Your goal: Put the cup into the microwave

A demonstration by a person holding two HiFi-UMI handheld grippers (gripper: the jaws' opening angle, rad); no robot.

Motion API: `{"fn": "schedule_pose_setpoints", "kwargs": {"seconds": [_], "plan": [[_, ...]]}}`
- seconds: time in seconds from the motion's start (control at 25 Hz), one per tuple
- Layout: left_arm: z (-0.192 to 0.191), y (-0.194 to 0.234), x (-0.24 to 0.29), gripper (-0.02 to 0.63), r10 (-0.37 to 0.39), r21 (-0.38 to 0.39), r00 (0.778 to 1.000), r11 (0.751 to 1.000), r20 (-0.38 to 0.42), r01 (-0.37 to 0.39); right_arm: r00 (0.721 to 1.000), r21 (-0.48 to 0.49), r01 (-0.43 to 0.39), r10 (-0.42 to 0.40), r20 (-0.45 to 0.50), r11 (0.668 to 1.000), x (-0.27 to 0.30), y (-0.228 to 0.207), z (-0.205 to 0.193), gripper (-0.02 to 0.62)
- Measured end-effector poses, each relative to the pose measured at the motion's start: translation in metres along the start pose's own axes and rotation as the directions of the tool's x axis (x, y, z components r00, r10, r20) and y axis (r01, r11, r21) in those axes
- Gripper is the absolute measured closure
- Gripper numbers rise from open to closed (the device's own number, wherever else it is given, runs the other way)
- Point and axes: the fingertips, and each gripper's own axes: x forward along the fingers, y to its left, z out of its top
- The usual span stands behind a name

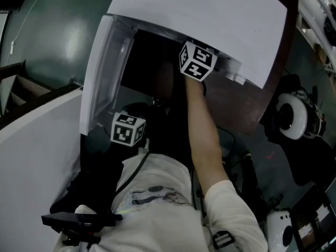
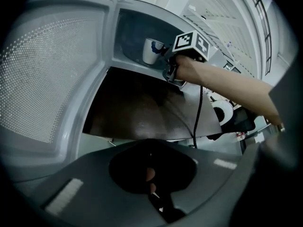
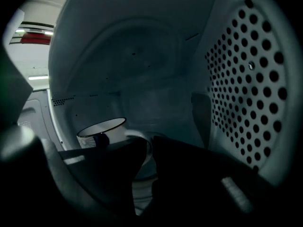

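Inside the boxy white microwave (image 3: 142, 65), the right claw (image 3: 147, 144) grips the handle of the white dark-rimmed enamel cup (image 3: 105, 130) at its nine o'clock, seemingly mid-placement, so setting down and release come next.

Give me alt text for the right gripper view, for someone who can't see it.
The right gripper grips a white cup by its handle inside the microwave; a perforated wall fills the right side.
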Motion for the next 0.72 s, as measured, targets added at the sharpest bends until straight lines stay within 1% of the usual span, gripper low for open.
{"fn": "schedule_pose_setpoints", "kwargs": {"seconds": [0.08, 0.16, 0.32, 0.44, 0.56, 0.6, 0.68, 0.72], "plan": [[-0.002, 0.000, 0.000, 0.606, 0.000, 0.000, 1.000, 1.000, -0.001, 0.000, 1.000, 0.013, 0.020, -0.021, 0.008, 1.000, 0.003, -0.004, 0.000, 0.551], [-0.005, 0.001, -0.001, 0.606, 0.002, -0.002, 1.000, 1.000, 0.002, -0.002, 1.000, 0.006, 0.028, -0.028, 0.008, 1.000, 0.004, -0.004, -0.001, 0.551], [-0.007, 0.001, -0.002, 0.606, 0.005, -0.006, 1.000, 1.000, 0.005, -0.005, 1.000, -0.013, 0.016, -0.017, -0.004, 1.000, 0.003, -0.003, -0.006, 0.548], [-0.004, 0.000, -0.002, 0.606, 0.002, -0.004, 1.000, 1.000, 0.015, -0.002, 0.999, -0.030, -0.012, 0.011, -0.033, 0.999, 0.002, 0.001, -0.011, 0.521], [0.002, -0.003, -0.005, 0.606, 0.001, 0.001, 0.999, 1.000, 0.033, -0.001, 0.995, -0.053, -0.067, 0.062, -0.081, 0.996, -0.007, 0.010, -0.019, 0.517], [0.004, -0.004, -0.006, 0.606, 0.000, 0.003, 0.999, 1.000, 0.039, 0.000, 0.991, -0.052, -0.090, 0.084, -0.101, 0.995, -0.011, 0.014, -0.024, 0.502], [0.009, -0.006, -0.006, 0.606, -0.003, 0.007, 0.999, 1.000, 0.054, 0.003, 0.983, -0.051, -0.127, 0.119, -0.141, 0.991, -0.023, 0.019, -0.035, 0.452], [0.012, -0.007, -0.007, 0.606, -0.005, 0.009, 0.998, 1.000, 0.062, 0.005, 0.979, -0.049, -0.141, 0.132, -0.156, 0.989, -0.030, 0.021, -0.039, 0.449]]}}
